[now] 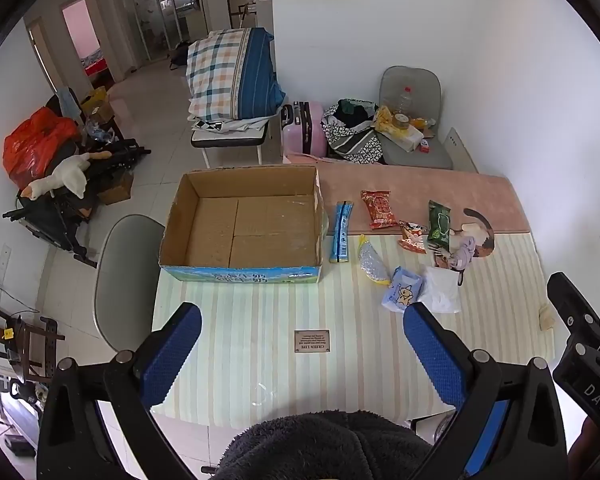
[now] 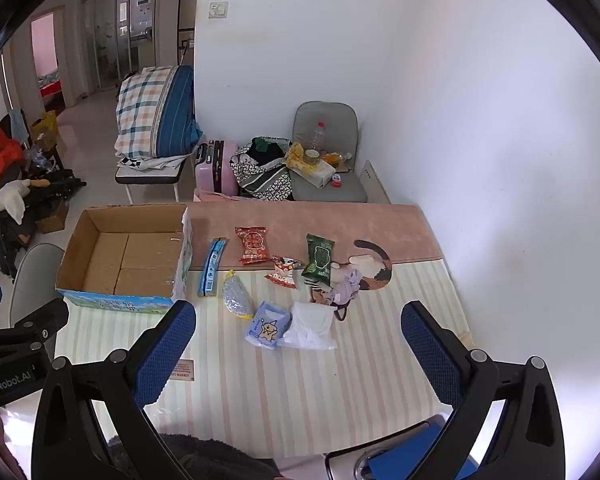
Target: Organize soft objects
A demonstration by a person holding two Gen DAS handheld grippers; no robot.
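Both the left gripper (image 1: 302, 346) and right gripper (image 2: 298, 342) hang over the near desk (image 2: 300, 400) edge, jaws spread wide and holding nothing. Beyond them, soft packets (image 2: 288, 326) lie scattered just right of the open cardboard box (image 1: 244, 224), with a purple cloth (image 2: 346, 290) farthest right of it.

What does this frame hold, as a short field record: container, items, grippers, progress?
container: cardboard box, open top, nothing visible inside, at the table's left
items: blue stick pack, red packet, green packet, tissue pack, white pouch, all on the striped table mat right of the box
left gripper: open, holding nothing, above the mat
right gripper: open, holding nothing
progress: nothing boxed yet
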